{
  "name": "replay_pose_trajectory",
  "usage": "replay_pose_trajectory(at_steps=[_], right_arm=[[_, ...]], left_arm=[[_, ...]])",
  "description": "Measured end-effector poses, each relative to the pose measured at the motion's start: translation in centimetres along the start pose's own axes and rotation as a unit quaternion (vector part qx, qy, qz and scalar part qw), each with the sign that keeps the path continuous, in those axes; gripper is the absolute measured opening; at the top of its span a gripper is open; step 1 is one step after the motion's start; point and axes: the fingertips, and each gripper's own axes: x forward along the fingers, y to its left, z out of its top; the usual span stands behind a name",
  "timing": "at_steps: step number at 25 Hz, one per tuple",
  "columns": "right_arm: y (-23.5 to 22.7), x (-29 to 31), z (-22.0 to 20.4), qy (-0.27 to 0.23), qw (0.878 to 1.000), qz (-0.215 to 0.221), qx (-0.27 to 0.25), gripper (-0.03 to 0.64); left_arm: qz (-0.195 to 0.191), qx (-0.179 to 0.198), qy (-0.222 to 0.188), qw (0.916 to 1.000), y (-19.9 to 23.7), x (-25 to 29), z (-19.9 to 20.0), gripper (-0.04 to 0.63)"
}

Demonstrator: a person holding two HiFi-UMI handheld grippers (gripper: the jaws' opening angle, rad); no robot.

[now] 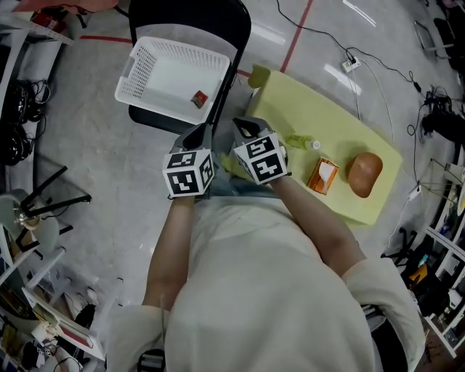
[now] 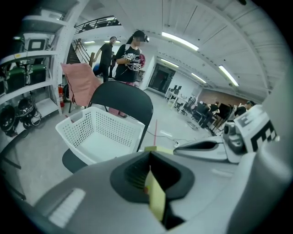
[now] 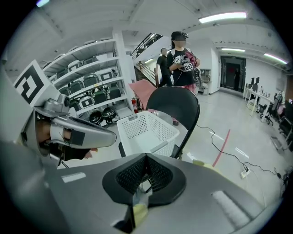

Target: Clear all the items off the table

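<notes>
The basket (image 1: 139, 73) on the chair (image 1: 218, 22) contains one small red item (image 1: 199, 99), so the task is judged to be at an early stage. The left gripper (image 1: 200, 134) is clenched on a yellow sheet (image 2: 155, 194), which stands edge-on between its jaws. The right gripper (image 1: 247, 129), just beside it, is clenched on a yellow-tipped wrapper (image 3: 139, 211). Whether these are one thing cannot be told. A green item (image 1: 299, 142), an orange carton (image 1: 322, 176) and a brown round item (image 1: 365, 174) remain on the table (image 1: 341, 120).

Basket (image 1: 138, 73) on chair (image 1: 218, 18), left of my table (image 1: 327, 120)
I see a packet (image 1: 198, 99) in the basket. On the table, going rightward: bottle (image 1: 301, 142), carton (image 1: 322, 176), bread roll (image 1: 365, 174).
</notes>
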Motion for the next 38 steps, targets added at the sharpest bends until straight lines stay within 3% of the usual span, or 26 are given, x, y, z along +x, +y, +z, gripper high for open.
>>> replay_pose_trajectory(at_steps=[19,38], right_arm=[[-2.6,-8.1,-3.3,-0.033,0.999,-0.002,0.0,-0.002],[-1.3,-12.0,-6.8,-0.039,0.999,-0.014,0.024,-0.002]], left_arm=[[-0.002,0.017,-0.02,0.9997,-8.3,-1.6,-1.6,0.011],[-0.022,0.033,-0.015,0.9991,-12.0,-4.6,-4.8,0.01]])
